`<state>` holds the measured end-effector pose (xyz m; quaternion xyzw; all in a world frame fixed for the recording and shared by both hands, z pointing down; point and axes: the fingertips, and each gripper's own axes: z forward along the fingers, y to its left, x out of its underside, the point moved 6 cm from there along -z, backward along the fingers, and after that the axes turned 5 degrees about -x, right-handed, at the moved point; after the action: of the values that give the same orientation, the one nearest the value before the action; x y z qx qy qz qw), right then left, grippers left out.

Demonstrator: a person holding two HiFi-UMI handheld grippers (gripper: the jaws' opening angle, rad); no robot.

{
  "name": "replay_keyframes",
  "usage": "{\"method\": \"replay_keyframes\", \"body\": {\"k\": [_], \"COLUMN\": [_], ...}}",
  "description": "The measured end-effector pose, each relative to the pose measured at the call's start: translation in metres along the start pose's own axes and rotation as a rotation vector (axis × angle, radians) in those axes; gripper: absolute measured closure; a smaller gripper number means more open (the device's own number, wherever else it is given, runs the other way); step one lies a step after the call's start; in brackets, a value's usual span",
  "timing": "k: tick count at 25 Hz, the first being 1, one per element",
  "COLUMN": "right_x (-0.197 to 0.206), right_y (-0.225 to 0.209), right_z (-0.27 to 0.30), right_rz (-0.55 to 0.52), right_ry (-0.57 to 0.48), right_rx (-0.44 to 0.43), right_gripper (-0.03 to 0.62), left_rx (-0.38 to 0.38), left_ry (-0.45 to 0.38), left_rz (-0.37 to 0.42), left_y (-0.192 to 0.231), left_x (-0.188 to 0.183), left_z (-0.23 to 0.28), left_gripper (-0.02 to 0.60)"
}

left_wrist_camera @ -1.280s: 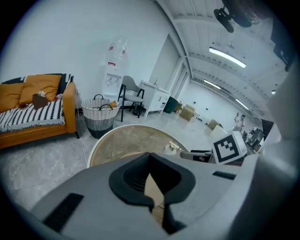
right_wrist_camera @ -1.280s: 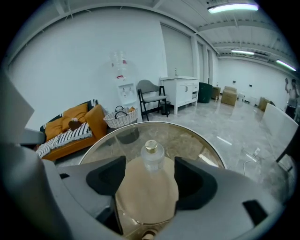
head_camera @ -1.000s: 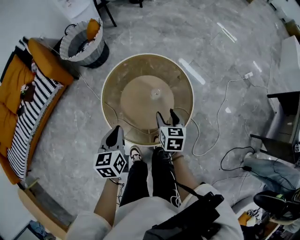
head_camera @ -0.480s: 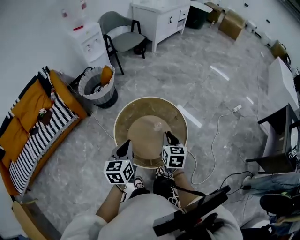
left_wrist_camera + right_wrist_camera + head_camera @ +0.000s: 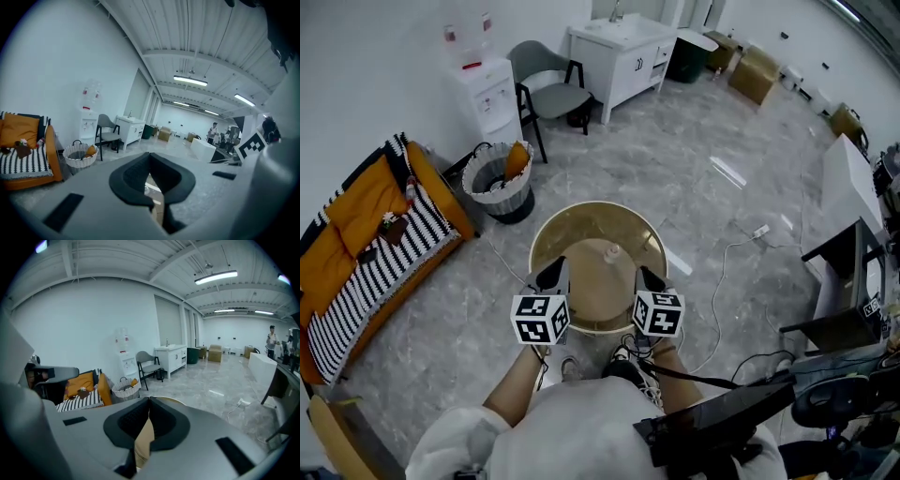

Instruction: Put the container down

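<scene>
Both tools clamp the near rim of the round tan container [image 5: 600, 267]: left tool [image 5: 555, 274] is shut on its left edge, right tool [image 5: 646, 278] shut on its right edge. The container is in front of the person, over the grey floor [image 5: 675, 169], near a basket [image 5: 499, 185].

Grey chair [image 5: 549, 96], white cabinet [image 5: 623, 62], woven basket [image 5: 502, 196], orange sofa [image 5: 364, 202]

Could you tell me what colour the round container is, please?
The container is a translucent beige-tan; the head view shows it best.
</scene>
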<state>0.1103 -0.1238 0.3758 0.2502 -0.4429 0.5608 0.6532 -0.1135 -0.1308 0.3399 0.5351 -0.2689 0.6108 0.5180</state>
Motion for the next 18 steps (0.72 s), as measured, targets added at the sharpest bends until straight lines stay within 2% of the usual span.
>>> {"method": "replay_keyframes", "body": {"k": [7, 11, 18], "right_x": [-0.031, -0.036, -0.031], "right_y": [-0.007, -0.019, -0.042], "right_z": [-0.020, -0.024, -0.037], "right_rz": [-0.027, -0.044, -0.061], "right_ry": [-0.060, -0.040, -0.030], "right_rx": [-0.030, -0.072, -0.120], "right_gripper": [0.568, 0.569, 0.569], "left_rx": [-0.055, -0.117, -0.137], "left_ry": [-0.023, -0.024, -0.019], "left_rz": [0.021, -0.005, 0.032], "left_y": [-0.016, -0.033, -0.069], "left_x": [-0.012, -0.009, 0.001], "left_z": [-0.013, -0.014, -0.013], "left_gripper": [0.574, 0.574, 0.574]}}
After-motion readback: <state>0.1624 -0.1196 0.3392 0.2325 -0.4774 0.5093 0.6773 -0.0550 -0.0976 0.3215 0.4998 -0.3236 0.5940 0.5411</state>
